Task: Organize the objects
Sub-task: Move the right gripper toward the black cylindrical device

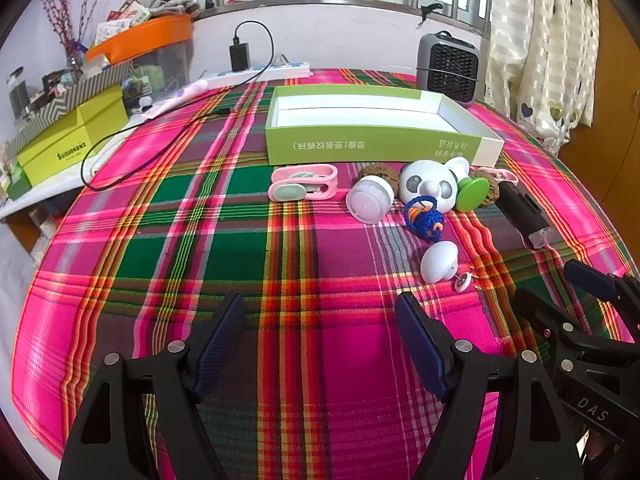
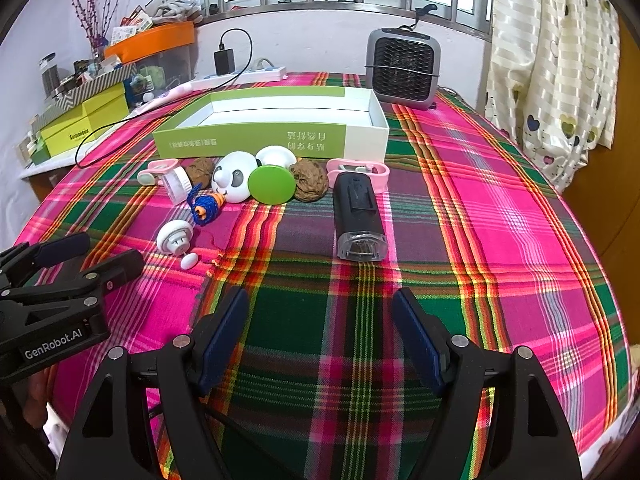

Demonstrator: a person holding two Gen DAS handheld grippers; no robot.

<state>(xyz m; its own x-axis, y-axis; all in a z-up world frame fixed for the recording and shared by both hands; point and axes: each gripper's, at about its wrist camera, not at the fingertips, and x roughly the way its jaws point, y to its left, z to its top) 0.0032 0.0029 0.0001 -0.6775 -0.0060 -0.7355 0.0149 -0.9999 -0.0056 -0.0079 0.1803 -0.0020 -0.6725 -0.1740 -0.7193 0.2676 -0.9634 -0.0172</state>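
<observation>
An open green and white box (image 1: pixel 372 140) (image 2: pixel 256 136) stands mid-table. In front of it lie a pink clip (image 1: pixel 304 186), a white jar (image 1: pixel 370 200), a panda toy (image 1: pixel 430 186) (image 2: pixel 236 176) with a green disc (image 2: pixel 272 184), two walnuts (image 2: pixel 308 180), a blue knitted piece (image 1: pixel 424 218) (image 2: pixel 206 206), a white mushroom-shaped knob (image 1: pixel 438 262) (image 2: pixel 175 237) and a black flashlight (image 2: pixel 358 216) (image 1: pixel 524 212). My left gripper (image 1: pixel 320 336) (image 2: pixel 86 254) is open and empty, near the knob. My right gripper (image 2: pixel 320 332) (image 1: pixel 560 284) is open and empty, short of the flashlight.
A grey fan heater (image 2: pixel 402 66) stands behind the box. A power strip with charger and cable (image 1: pixel 256 68) lies at the back. Yellow boxes (image 1: pixel 72 140) and an orange bin (image 1: pixel 144 38) crowd the left shelf. A curtain (image 2: pixel 552 52) hangs at right.
</observation>
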